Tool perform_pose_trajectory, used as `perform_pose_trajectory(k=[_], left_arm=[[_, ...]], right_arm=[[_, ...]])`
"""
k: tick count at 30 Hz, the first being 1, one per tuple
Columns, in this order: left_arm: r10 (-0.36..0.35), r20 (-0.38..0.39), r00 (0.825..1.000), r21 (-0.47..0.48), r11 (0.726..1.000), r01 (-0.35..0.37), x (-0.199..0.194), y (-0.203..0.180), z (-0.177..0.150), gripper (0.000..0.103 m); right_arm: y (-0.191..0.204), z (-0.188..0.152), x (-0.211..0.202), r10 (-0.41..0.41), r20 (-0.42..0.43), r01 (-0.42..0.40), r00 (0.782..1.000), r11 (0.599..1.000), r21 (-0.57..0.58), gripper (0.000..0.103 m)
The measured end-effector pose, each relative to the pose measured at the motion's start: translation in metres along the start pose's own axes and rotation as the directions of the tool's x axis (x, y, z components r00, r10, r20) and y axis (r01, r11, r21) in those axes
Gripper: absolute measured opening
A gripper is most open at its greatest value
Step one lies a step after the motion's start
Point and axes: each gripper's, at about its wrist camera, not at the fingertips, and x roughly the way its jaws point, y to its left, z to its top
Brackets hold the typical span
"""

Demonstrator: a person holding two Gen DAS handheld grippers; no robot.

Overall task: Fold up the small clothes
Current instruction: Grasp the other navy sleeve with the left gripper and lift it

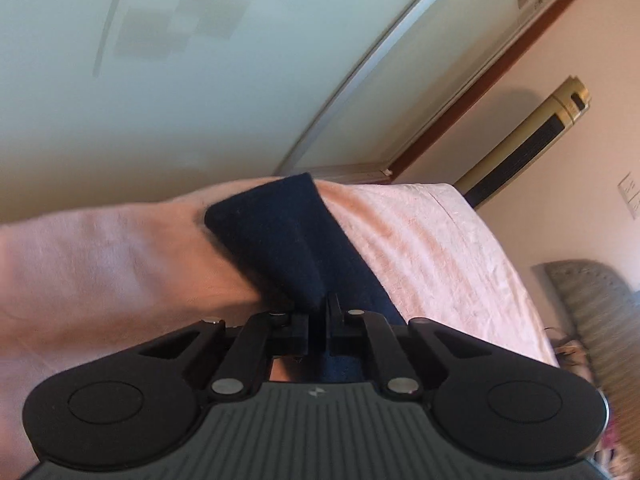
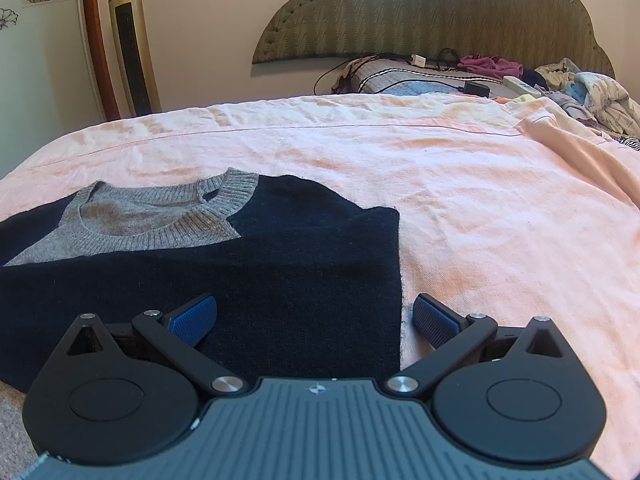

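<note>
sweater (image 2: 280,264): matt knit wool | bedsheet (image 2: 480,200): crinkled pink cloth

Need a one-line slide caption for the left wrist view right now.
Left claw shut on a fold of the navy sweater, lifted over the pink bedsheet.

Navy sweater (image 2: 304,248) with grey ribbed collar (image 2: 168,216) on pale pink sheet (image 2: 480,200).

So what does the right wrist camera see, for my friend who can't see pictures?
A navy sweater with a grey knit collar lies flat on a pink bedsheet, and the right hand-held gripper hangs over the sweater's edge with its blue pads wide open. Behind are a padded headboard, a pile of clothes and a gold tower fan.
</note>
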Motion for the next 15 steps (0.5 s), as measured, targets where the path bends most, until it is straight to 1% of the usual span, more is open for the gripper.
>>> perform_pose_trajectory(k=[1,3,4,5,6,7,8,9,10,11,12,13,14,15], left_arm=[[-0.004,0.032,0.999,0.039,0.999,0.003,-0.009,-0.012,-0.004,0.005],[-0.081,0.091,0.993,0.142,0.988,0.068,-0.032,-0.048,-0.018,0.005],[-0.135,0.102,0.986,0.210,0.971,0.111,-0.046,-0.070,-0.032,0.005],[-0.197,0.100,0.975,0.289,0.944,0.162,-0.059,-0.093,-0.049,0.005],[-0.269,0.086,0.959,0.396,0.893,0.215,-0.074,-0.122,-0.075,0.005],[-0.335,0.056,0.941,0.506,0.822,0.262,-0.088,-0.148,-0.105,0.005],[-0.388,0.005,0.922,0.591,0.745,0.310,-0.100,-0.170,-0.135,0.005],[-0.418,-0.075,0.905,0.658,0.661,0.360,-0.107,-0.190,-0.169,0.006],[-0.416,-0.188,0.890,0.704,0.575,0.417,-0.110,-0.206,-0.202,0.008],[-0.387,-0.293,0.874,0.728,0.503,0.466,-0.109,-0.218,-0.233,0.009],[-0.349,-0.359,0.866,0.734,0.467,0.493,-0.108,-0.224,-0.259,0.009],[-0.323,-0.403,0.856,0.732,0.447,0.514,-0.109,-0.225,-0.279,0.010],[-0.303,-0.429,0.851,0.728,0.441,0.525,-0.111,-0.223,-0.291,0.012],[-0.293,-0.437,0.850,0.725,0.444,0.526,-0.114,-0.219,-0.297,0.018]], right_arm=[[0.000,0.000,0.000,0.001,0.000,-0.001,1.000,1.000,0.001,0.103],[0.000,0.000,0.000,0.001,0.002,-0.001,1.000,1.000,0.004,0.103],[0.000,0.000,0.000,-0.001,0.002,0.001,1.000,1.000,0.004,0.103],[0.000,0.000,0.000,-0.003,0.002,0.003,1.000,1.000,0.003,0.103],[0.001,0.000,0.001,-0.003,0.002,0.003,1.000,1.000,0.003,0.103],[0.000,0.000,0.000,-0.001,0.002,0.001,1.000,1.000,0.005,0.103],[0.000,0.000,0.000,0.001,0.004,-0.001,1.000,1.000,0.008,0.103],[0.000,0.000,0.000,0.004,0.005,-0.004,1.000,1.000,0.012,0.103],[-0.001,-0.001,0.000,0.008,0.007,-0.008,1.000,1.000,0.017,0.103],[-0.002,-0.001,0.000,0.013,0.009,-0.013,1.000,1.000,0.022,0.103],[-0.004,-0.001,-0.001,0.019,0.013,-0.019,1.000,0.999,0.030,0.103],[-0.005,-0.001,-0.002,0.024,0.016,-0.025,1.000,0.999,0.038,0.103],[-0.006,-0.001,-0.002,0.028,0.018,-0.029,0.999,0.999,0.043,0.103],[-0.007,-0.001,-0.002,0.032,0.020,-0.032,0.999,0.998,0.047,0.103]])
